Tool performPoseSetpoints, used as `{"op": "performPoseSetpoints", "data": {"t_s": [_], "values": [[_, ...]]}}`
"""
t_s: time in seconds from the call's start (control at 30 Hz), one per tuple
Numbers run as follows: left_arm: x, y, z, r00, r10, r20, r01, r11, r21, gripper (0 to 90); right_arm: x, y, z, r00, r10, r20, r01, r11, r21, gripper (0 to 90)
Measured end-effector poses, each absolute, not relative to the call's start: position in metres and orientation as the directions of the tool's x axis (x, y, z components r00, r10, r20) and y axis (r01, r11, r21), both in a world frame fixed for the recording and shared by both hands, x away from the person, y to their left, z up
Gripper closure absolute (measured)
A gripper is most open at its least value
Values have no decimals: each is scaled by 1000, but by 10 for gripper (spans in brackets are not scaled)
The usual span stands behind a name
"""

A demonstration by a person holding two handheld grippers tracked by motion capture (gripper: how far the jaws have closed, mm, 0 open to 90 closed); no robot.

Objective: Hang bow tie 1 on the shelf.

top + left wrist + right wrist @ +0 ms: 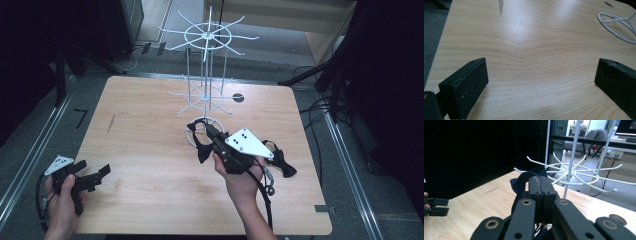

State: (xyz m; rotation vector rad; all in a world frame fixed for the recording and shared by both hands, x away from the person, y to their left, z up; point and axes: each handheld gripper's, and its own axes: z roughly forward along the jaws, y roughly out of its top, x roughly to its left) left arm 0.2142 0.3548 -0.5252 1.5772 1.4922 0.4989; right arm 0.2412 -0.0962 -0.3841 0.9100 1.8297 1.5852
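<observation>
At rack base (201,131), right claw (206,131) pinches bow tie (202,145) strap; could snag hooks. Left claw (95,176) wide open, empty.

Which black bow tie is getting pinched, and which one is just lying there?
The black bow tie near the white wire rack's base ring is pinched by the right gripper. The other black bow tie lies loose on the wooden table, beside that hand.
</observation>
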Motion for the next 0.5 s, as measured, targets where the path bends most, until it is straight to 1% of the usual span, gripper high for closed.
{"op": "performPoseSetpoints", "data": {"t_s": [0.5], "values": [[214,355,-525,195,941,-277,582,116,805,0,257,-96,-382,-603,797,30,152,78,985,900]]}}
